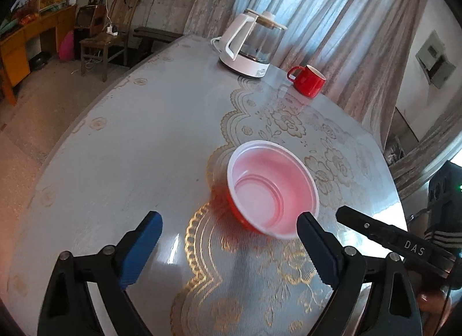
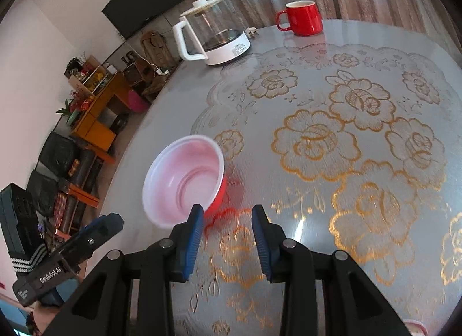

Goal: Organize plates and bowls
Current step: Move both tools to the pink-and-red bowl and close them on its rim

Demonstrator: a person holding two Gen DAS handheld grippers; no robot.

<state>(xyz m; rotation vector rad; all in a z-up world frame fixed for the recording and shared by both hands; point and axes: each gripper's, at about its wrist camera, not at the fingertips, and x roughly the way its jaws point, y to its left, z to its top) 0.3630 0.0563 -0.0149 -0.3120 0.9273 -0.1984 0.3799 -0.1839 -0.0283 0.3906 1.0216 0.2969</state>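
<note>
- Bowl [image 1: 273,188]: 1 red bowl with a white inner face is sitting upright on the table [image 1: 130,162], on the gold-flowered cover, well nearer than the kettle [image 1: 251,44] and the red mug [image 1: 307,80] at the far edge.
- Left gripper [image 1: 231,242]: its blue pads are standing wide apart with nothing between them; the right-hand pad is lying just beside the bowl's near rim, and contact cannot be told.
- Right gripper [image 2: 228,235]: its pads are standing partly apart and pinching nothing; the bowl [image 2: 184,183] is lying to the left of them, near the left pad.
- Handling, judged: the bowl is looking like thin plastic, so light, springy and easily tipped; a gentle pinch across the rolled rim, 1 pad inside and 1 outside, is appearing safest.
</note>
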